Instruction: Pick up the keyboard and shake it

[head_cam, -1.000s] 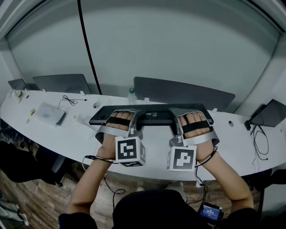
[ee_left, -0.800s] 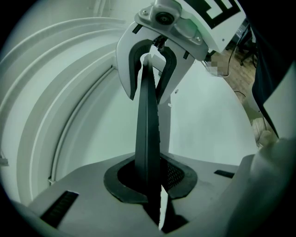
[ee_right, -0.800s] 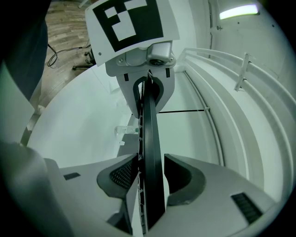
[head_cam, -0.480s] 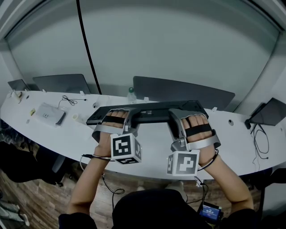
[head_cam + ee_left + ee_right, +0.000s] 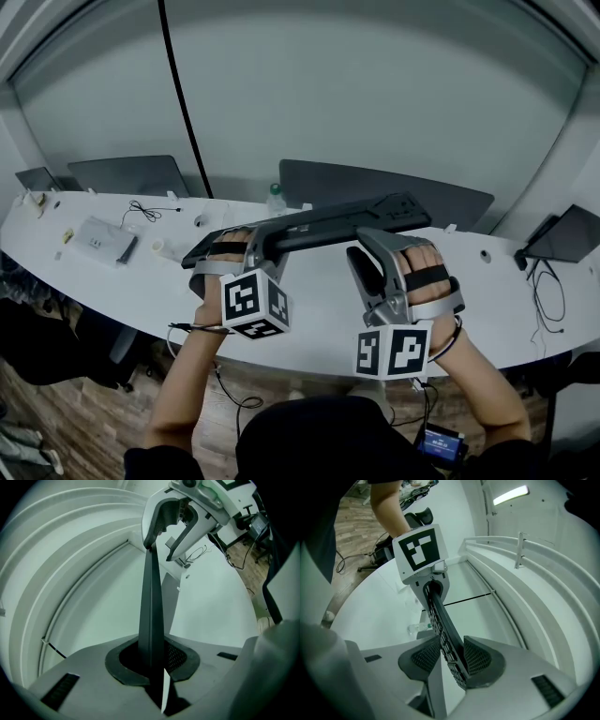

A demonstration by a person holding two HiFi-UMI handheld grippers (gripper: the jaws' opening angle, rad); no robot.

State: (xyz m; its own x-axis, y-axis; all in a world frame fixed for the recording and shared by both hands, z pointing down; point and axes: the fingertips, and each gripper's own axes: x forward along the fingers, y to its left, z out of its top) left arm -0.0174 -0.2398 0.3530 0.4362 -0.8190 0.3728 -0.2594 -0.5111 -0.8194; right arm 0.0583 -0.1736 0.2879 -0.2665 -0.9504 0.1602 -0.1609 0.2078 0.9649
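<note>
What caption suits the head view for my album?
Left gripper and right gripper hold a tilted black keyboard above a white desk.

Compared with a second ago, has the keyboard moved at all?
Yes. The keyboard has tilted: its right end has risen in front of the dark divider panel behind the desk, while its left end sits about where it was.

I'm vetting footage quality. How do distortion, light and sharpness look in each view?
Head view: fisheye bends the table into an arc; even light, keyboard sharp. Left gripper view: dark round vignette, greenish cast, keyboard seen edge-on, no motion blur. Right gripper view: same vignette; a ceiling lamp glares at the top.
</note>
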